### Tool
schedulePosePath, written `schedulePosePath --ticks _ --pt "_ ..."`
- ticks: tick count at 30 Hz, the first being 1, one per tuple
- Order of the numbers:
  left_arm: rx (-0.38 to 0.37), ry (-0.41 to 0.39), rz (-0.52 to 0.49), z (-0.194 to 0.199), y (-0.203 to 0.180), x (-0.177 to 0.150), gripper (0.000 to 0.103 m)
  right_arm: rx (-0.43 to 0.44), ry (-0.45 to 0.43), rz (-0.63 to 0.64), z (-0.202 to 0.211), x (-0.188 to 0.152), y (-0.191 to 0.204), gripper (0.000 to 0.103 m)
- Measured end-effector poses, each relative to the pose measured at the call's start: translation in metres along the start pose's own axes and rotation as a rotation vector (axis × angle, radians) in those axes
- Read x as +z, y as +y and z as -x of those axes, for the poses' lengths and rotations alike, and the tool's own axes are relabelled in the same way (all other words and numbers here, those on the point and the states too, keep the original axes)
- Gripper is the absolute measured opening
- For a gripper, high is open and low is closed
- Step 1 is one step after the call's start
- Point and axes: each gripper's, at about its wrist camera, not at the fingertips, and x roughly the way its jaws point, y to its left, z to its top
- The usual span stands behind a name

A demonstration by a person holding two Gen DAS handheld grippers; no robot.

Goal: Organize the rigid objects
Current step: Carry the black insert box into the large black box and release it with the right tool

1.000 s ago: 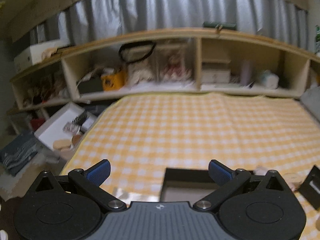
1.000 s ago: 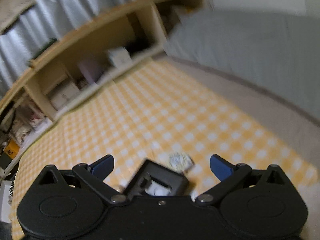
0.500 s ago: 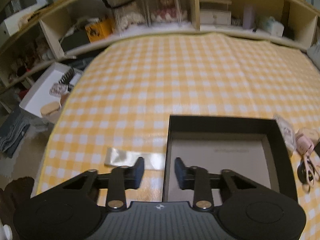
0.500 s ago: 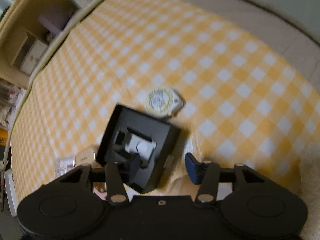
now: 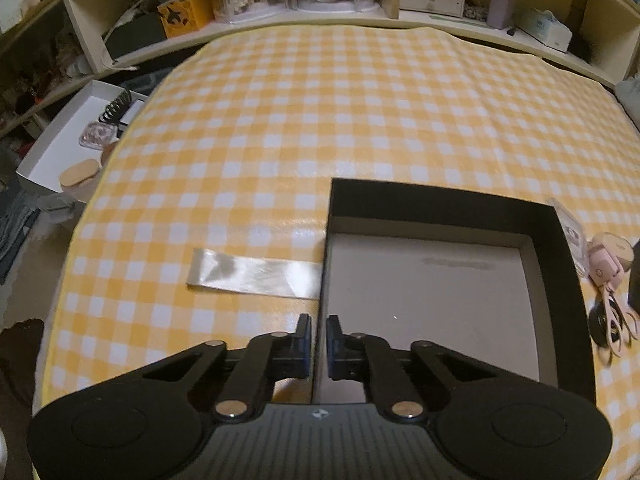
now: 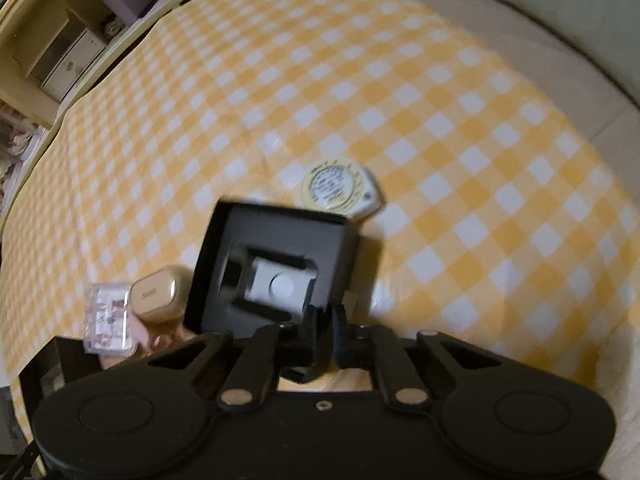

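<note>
The big black box [image 5: 440, 288] lies open on the yellow checked cloth [image 5: 280, 120]. The left claw [image 5: 318, 338] is pinching the box's left wall, near the closest corner, one finger outside and one finger inside. The box is empty, with a grey floor. A shiny clear strip [image 5: 252, 276] lies flat on the cloth just ahead and left of this claw, touching the box's side.

The right claw [image 6: 324, 330] is pinching the near wall of a small black box [image 6: 276, 268]. That little box is tipped up toward the claw and looks blurry. A grey holder with a round spot [image 6: 280, 286] sits inside it. Just past the small box, ahead of the claw, lies a round yellow-and-white tag [image 6: 340, 192]. To the claw's left are a gold case [image 6: 154, 294] and a clear plastic case [image 6: 108, 320], side by side. A corner of a dark box shows lower left.

I think the job now is to hold the big box still and bring the small box to it. To do it well, keep both pinches firm but gentle, since thin walls can bend. Keep the small box level so the grey holder stays in. Lift it clear of the gold case before moving it sideways. Set it down flat in one corner, leaving room for the other things.
</note>
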Motion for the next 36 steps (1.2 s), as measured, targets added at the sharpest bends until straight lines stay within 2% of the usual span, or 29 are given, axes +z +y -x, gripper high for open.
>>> schedulePosePath --ticks 7,12,14,20,28,31,36 --pt "-0.002 0.022 -0.006 0.004 0.0 0.0 0.002 -0.012 -0.024 0.024 -0.001 0.001 0.001 0.004" --pt "-0.016 0.047 0.007 0.004 0.002 0.0 0.002 0.017 -0.046 0.026 0.006 -0.001 -0.001 0.004" --pt "-0.022 0.068 0.011 0.001 0.004 -0.003 0.006 0.025 -0.058 0.023 0.009 0.0 -0.002 0.004" --pt "-0.034 0.082 0.028 -0.002 0.008 -0.002 0.002 0.073 -0.097 -0.001 0.017 0.0 -0.004 0.005" --pt "-0.03 0.079 -0.008 -0.002 0.0 -0.003 0.002 0.244 -0.131 0.003 0.044 -0.013 0.015 0.005" --pt "-0.033 0.077 -0.019 -0.001 -0.004 -0.004 0.002 0.324 -0.126 0.039 0.054 -0.024 0.038 0.005" --pt "-0.043 0.073 -0.013 0.0 -0.009 -0.003 0.002 0.419 -0.104 0.168 0.064 -0.049 0.094 0.005"
